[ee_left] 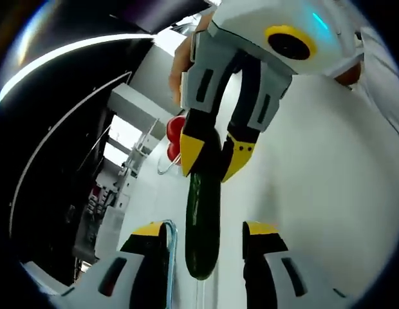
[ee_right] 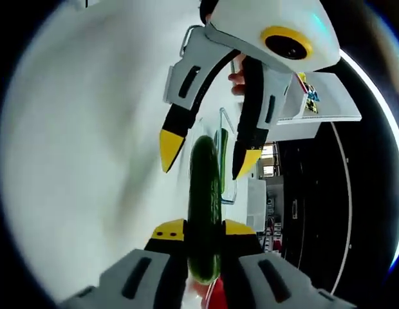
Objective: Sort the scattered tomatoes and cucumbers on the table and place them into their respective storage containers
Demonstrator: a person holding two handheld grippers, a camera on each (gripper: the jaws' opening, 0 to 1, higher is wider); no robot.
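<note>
My right gripper (ee_right: 203, 233) has its fingers pinching one end of the cucumber (ee_right: 204, 206) over the white worktop (ee_right: 83, 161). Left gripper (ee_left: 206, 226): fingers spread either side of its far end, not touching. Left gripper view alone shows red tomatoes (ee_left: 176, 138) behind; their container is hard to make out.

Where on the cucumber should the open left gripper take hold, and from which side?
Take it on the free end of the cucumber, the stretch that sticks out beyond the right gripper, which is shut near the other end. Come in end-on, with the left gripper passing its open jaws either side of the narrow width. The long, slim body lies lengthwise between them.
</note>
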